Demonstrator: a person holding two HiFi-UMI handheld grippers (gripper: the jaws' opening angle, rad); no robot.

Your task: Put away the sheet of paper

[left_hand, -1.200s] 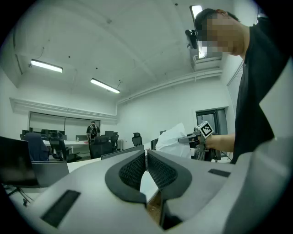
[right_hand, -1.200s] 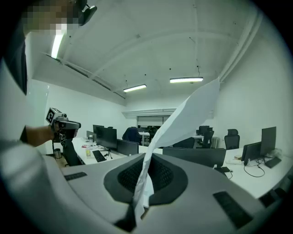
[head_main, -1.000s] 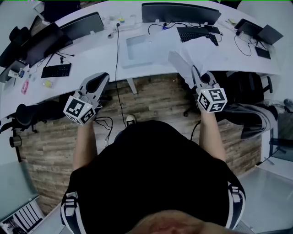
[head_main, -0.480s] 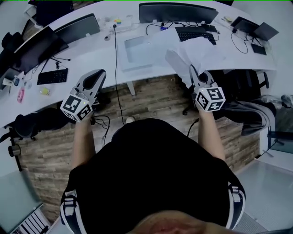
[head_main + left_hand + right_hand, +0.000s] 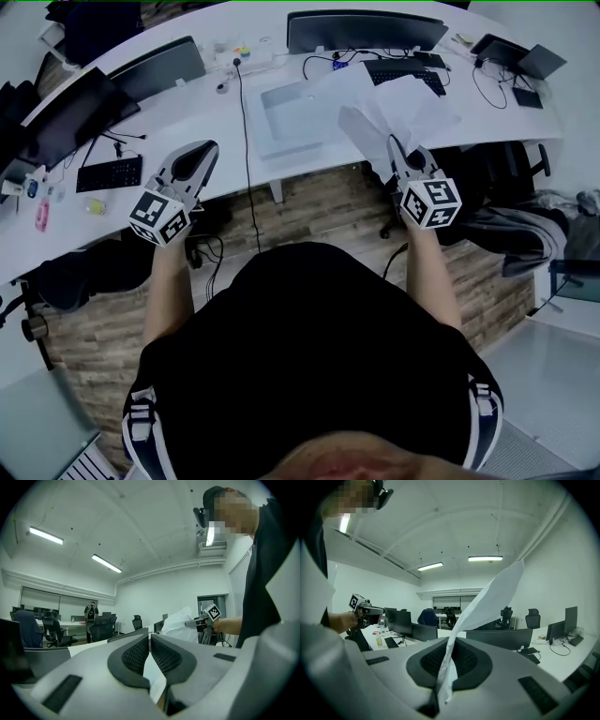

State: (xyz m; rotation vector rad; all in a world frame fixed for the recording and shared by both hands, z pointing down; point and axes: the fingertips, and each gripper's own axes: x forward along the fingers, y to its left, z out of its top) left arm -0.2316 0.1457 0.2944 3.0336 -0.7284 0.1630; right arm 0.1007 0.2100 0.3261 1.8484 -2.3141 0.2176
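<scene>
Right gripper (image 5: 452, 641) is clamped on the lower edge of the sheet of paper (image 5: 487, 602), which stands up and bows away over the white desk (image 5: 187, 112). Left gripper (image 5: 149, 638) has its jaws together with nothing in them. Risk, as I judge it: pinched at one edge only, the limp sheet could slide out of the pads, crease at the clamp, or snag on the monitor (image 5: 366, 28) or keyboard (image 5: 403, 75) when lowered. No readable writing or brand anywhere; the marker cubes carry only black-and-white squares.
</scene>
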